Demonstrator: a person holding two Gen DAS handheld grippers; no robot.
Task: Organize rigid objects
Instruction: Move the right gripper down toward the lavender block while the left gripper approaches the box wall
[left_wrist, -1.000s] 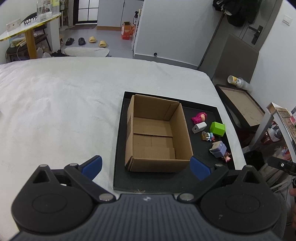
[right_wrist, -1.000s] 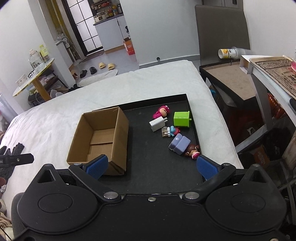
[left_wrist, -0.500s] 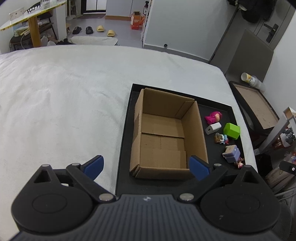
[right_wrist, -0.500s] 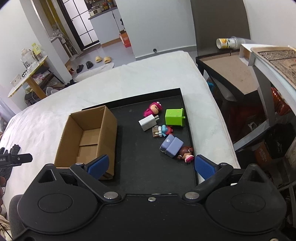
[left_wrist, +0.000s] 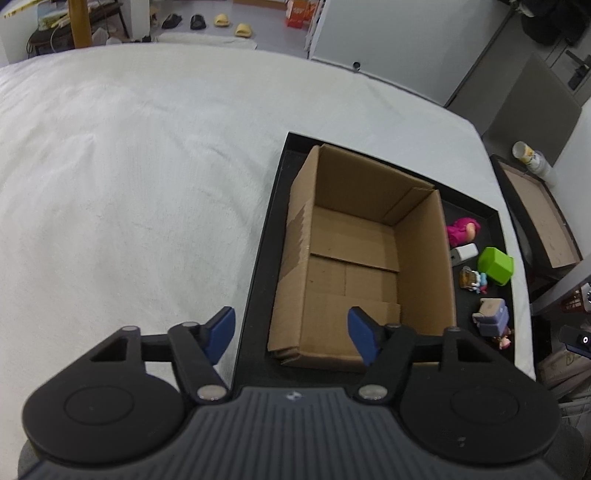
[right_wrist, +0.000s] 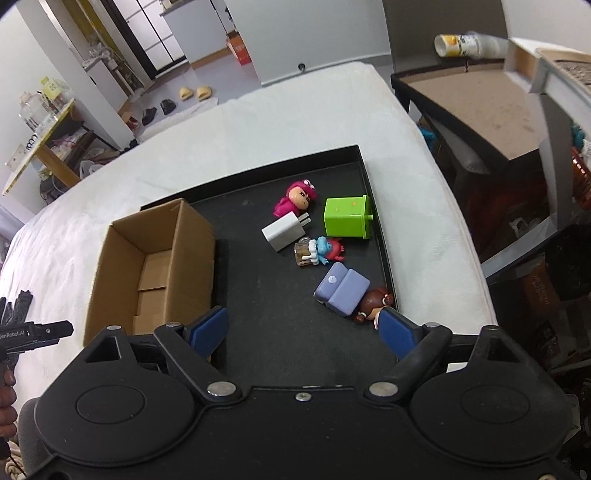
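Both empty: left gripper (left_wrist: 291, 338), jaws narrowing; right gripper (right_wrist: 304, 330) alone shows charger (right_wrist: 282, 232) prongs.

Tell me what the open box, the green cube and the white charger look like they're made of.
Open box: brown corrugated cardboard, matte; folded bottom flaps and creased walls show.
Green cube: probably hard moulded plastic, smooth with a slight sheen.
White charger: likely glossy white plastic, with prongs at one end that look like metal.
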